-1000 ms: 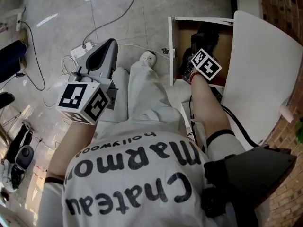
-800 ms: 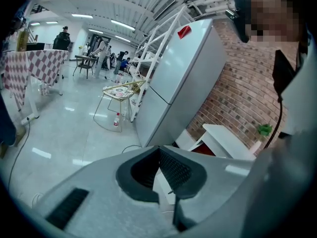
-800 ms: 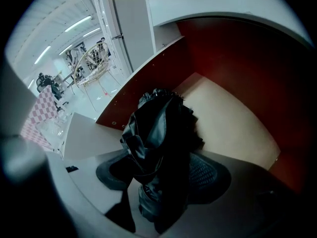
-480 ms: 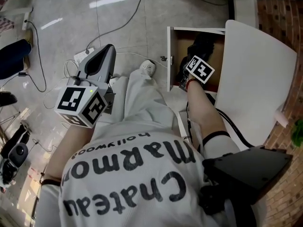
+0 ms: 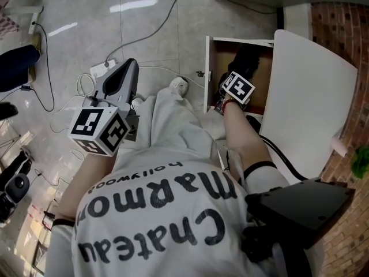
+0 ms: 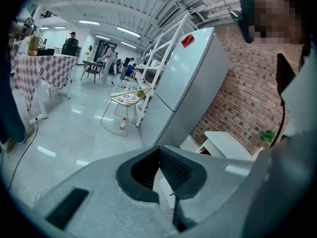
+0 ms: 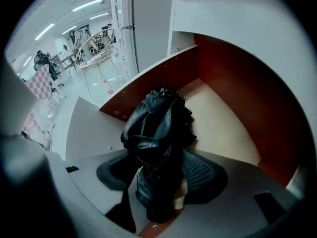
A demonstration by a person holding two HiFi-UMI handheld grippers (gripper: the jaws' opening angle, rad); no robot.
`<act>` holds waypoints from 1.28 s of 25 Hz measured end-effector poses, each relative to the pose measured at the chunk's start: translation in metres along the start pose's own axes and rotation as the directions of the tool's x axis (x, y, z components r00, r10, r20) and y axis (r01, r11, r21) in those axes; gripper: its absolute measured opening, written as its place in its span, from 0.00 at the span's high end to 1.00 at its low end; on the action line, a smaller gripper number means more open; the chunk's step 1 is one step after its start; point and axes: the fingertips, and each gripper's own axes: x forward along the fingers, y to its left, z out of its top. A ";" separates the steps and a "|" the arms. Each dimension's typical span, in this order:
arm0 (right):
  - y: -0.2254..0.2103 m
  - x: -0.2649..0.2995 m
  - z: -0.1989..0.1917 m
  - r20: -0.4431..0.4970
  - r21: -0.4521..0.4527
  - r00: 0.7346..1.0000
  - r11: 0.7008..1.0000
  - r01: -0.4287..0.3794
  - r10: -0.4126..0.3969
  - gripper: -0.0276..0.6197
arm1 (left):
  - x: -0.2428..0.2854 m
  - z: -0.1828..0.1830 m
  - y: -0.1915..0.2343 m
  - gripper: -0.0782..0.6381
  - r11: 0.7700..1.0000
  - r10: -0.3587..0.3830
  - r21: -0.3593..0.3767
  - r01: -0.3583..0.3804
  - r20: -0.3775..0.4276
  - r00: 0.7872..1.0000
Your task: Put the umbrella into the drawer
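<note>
The drawer stands pulled open beside my right knee, with white sides and a brown inside. My right gripper reaches steeply down into it, marker cube uppermost. Its jaws stand wide and are shut on the handle end of the folded black umbrella. The rest of the umbrella points onward into the drawer, where it shows as a dark bundle. In the right gripper view the gripper has the umbrella filling the space between its pads. My left gripper hovers over the floor at the left, shut and empty.
A large white top overhangs the drawer on its right, against a brick wall. Cables and a power strip lie on the tiled floor. My shoe rests just left of the drawer. A white fridge stands beyond.
The left gripper has risen a little over the floor. The right gripper stays in the drawer with the umbrella and has tilted slightly.
</note>
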 end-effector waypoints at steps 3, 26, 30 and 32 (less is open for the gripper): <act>-0.001 -0.005 -0.003 -0.024 -0.014 1.000 1.000 0.008 -0.008 0.55 | 0.000 -0.003 -0.001 0.87 1.000 -0.003 -0.018 0.003 0.003 1.000; 0.011 -0.059 -0.041 -0.028 -0.018 0.998 0.998 -0.054 0.054 0.83 | -0.011 0.026 -0.032 0.87 0.985 -0.165 0.058 0.162 0.058 0.985; 0.003 -0.081 -0.054 -0.065 -0.007 0.998 1.000 -0.009 0.009 0.86 | -0.025 0.040 -0.037 0.87 0.980 -0.188 0.087 0.181 0.080 0.979; 0.004 -0.091 -0.056 -0.064 0.010 0.998 1.000 -0.006 0.006 0.88 | -0.031 0.048 -0.039 0.87 0.976 -0.202 0.097 0.193 0.095 0.975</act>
